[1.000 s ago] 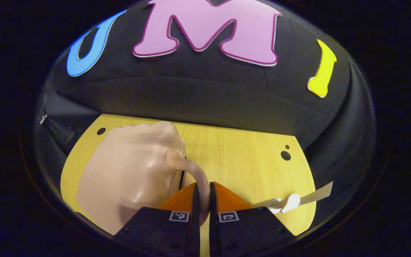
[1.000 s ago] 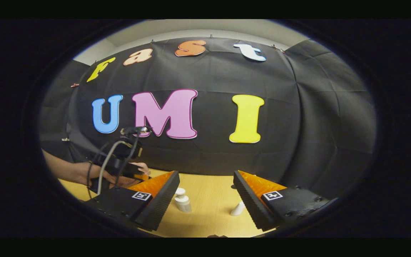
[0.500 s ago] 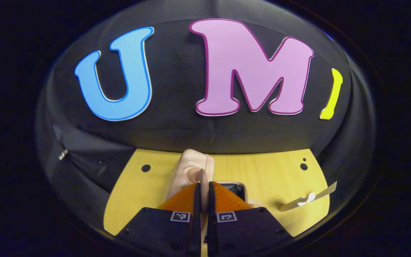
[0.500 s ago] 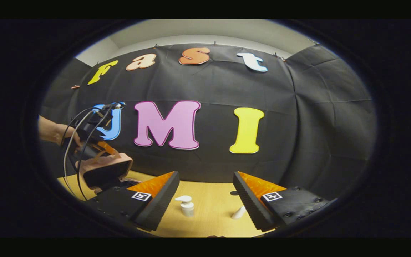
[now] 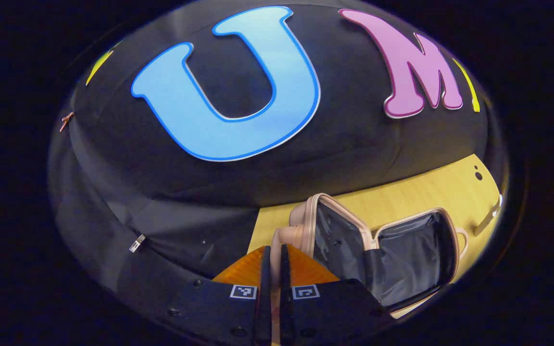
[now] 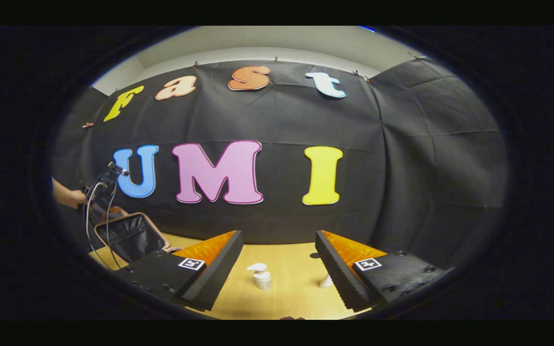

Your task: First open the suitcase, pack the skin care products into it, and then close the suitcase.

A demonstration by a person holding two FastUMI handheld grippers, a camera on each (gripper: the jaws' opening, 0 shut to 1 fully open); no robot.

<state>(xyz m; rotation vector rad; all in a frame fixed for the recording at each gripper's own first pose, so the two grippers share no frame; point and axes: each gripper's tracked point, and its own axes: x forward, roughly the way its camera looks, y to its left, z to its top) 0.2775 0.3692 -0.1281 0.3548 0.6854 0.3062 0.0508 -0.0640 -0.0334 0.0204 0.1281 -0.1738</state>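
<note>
The small pink suitcase point(image 5: 378, 245) lies open on the table, dark lining showing in both halves. Its lid point(image 5: 327, 230) stands raised on the left, and my left gripper point(image 5: 273, 262) is shut on the lid's pink handle point(image 5: 281, 239). In the right gripper view the lid point(image 6: 130, 235) is upright at far left with the left gripper point(image 6: 101, 192) and a hand point(image 6: 65, 197) above it. My right gripper point(image 6: 277, 264) hovers open over the table, nothing between its fingers. A white pump bottle point(image 6: 260, 278) and a white tube point(image 6: 326, 281) stand just beyond it.
The wooden table point(image 6: 286, 262) runs back to the black cloth wall. It has small round holes near its far corners point(image 5: 477, 176). A pale flat tube point(image 5: 489, 218) lies at the table's right edge in the left gripper view. Cables hang from the left gripper point(image 6: 95, 216).
The left gripper lifted the lid by its handle and swung it up and over to the left, so the suitcase went from shut to open. The right gripper stayed open, barely shifting.
</note>
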